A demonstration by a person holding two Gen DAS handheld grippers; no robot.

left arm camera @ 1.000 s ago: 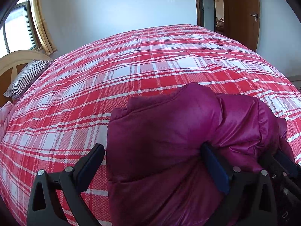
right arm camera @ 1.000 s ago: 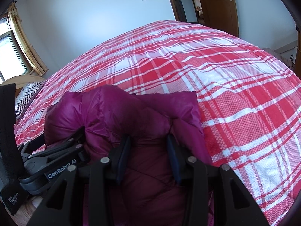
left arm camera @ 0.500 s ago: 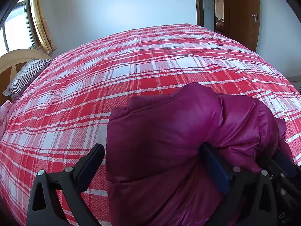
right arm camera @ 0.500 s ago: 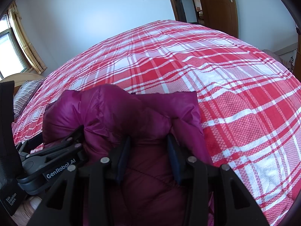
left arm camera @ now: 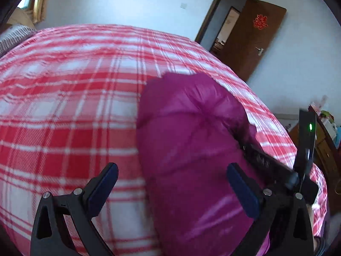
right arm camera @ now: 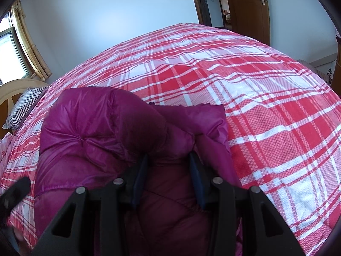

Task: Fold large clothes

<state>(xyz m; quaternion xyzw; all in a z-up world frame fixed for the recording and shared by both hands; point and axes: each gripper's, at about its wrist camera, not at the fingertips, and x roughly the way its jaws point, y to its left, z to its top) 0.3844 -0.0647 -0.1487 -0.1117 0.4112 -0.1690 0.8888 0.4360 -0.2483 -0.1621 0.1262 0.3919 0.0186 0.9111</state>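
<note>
Plaid bedspread [right arm camera: 266, 111] under magenta jacket [right arm camera: 96, 132]

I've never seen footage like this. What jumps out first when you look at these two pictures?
A puffy magenta jacket bundled up on the near side of a bed, vivid against the red-and-white plaid cover that fills both views. The right tool has its dark fingers pinched on a fold of the jacket, while the left tool stands wide open beside it. Behind the bed, a brown door with a red paper ornament stands ajar.
</note>
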